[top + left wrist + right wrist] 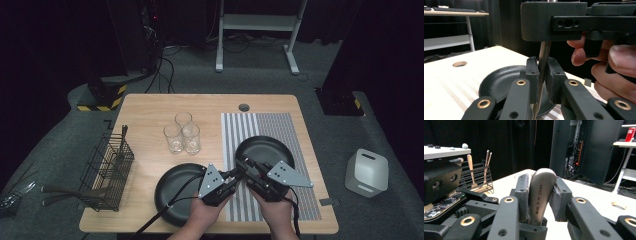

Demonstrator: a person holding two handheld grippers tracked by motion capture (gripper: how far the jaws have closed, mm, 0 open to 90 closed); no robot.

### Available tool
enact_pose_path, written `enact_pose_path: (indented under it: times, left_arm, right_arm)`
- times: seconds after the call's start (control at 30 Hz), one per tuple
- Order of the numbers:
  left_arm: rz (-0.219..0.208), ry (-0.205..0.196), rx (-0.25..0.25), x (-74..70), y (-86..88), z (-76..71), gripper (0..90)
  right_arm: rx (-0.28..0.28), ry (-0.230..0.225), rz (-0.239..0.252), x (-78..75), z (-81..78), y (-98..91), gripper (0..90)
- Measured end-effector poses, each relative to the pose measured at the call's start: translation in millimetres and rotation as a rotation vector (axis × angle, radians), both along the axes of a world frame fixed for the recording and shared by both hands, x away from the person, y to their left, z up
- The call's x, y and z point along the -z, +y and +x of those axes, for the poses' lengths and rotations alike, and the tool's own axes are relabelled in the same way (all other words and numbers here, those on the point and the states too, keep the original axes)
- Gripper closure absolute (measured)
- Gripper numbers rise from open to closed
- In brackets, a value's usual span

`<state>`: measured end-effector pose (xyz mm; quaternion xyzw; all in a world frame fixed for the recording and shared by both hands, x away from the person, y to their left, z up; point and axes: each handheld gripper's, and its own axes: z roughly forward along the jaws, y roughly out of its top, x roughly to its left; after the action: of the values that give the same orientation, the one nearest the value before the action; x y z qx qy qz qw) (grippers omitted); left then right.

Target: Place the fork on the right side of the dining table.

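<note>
A metal piece of cutlery [541, 192] is held between both grippers above the table's near edge. Its broad rounded handle end, with engraved lettering, stands between the pads of my right gripper [541, 181], which press on both sides. Its thin shaft [543, 60] runs upright through my left gripper [542, 75], whose pads close on it. In the high view the left gripper [235, 175] and right gripper [245, 167] meet tip to tip between two black plates. Which end the cutlery has is hidden.
One black plate [175, 192] lies near left, another [272, 150] on a striped placemat [270, 125]. Three glasses [182, 135] stand mid-table. A wire basket [107, 170] with cutlery sits at the left edge, and loose utensils [60, 190] lie beside it.
</note>
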<state>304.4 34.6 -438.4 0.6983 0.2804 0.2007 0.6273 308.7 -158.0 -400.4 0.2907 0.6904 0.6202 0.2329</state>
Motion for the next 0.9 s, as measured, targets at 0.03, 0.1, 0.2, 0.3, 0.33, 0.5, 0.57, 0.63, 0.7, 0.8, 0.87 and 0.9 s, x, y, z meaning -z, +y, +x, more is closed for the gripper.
enact_pose_path:
  times: [0.03,0.1,0.2,0.3,0.33,0.5,0.57,0.63,0.7,0.8,0.87,0.9]
  left_arm:
    - [0.0,0.003,0.001,-0.1,0.1,0.1,81.1]
    - [0.009,0.008,-0.001,0.1,-0.2,0.0,80.8]
    - [0.032,0.021,0.004,1.7,0.0,-0.1,76.8]
    - [0.046,0.019,0.011,2.8,3.1,-1.1,72.8]
    - [0.057,0.016,0.01,2.8,4.6,-1.4,71.7]
    - [0.08,0.016,0.011,1.2,16.7,-4.1,67.3]
    - [0.089,0.009,0.004,0.1,26.1,-7.0,65.5]
    - [0.096,0.004,-0.001,-0.1,30.0,-8.0,64.6]
    - [0.116,0.009,-0.038,0.3,50.7,-10.5,62.5]
    - [0.12,0.035,-0.096,3.7,75.3,-9.9,60.3]
    - [0.121,0.058,-0.137,7.1,90.4,-8.0,59.2]
    - [0.121,0.071,-0.16,9.2,99.1,-6.5,59.0]
  right_arm:
    - [-0.002,0.001,0.003,0.2,0.2,-0.2,71.3]
    - [0.0,-0.003,0.003,0.5,-0.1,-0.5,71.3]
    - [0.005,-0.003,0.006,1.0,-0.1,-1.4,71.4]
    - [0.009,0.003,0.013,1.4,0.4,-2.9,71.4]
    - [0.009,0.002,0.016,1.7,0.7,-3.5,71.4]
    - [0.011,0.011,0.026,2.0,2.7,-4.1,71.5]
    - [0.01,0.016,0.026,1.5,4.3,-3.5,71.6]
    - [0.008,0.021,0.03,1.5,5.8,-3.3,71.8]
    - [0.005,0.029,0.034,1.4,7.7,-2.9,71.9]
    - [0.009,0.039,0.026,0.1,8.9,-1.0,71.9]
    - [0.011,0.042,0.019,-0.9,9.4,0.8,71.9]
    - [0.014,0.043,0.016,-1.3,9.3,1.3,71.9]
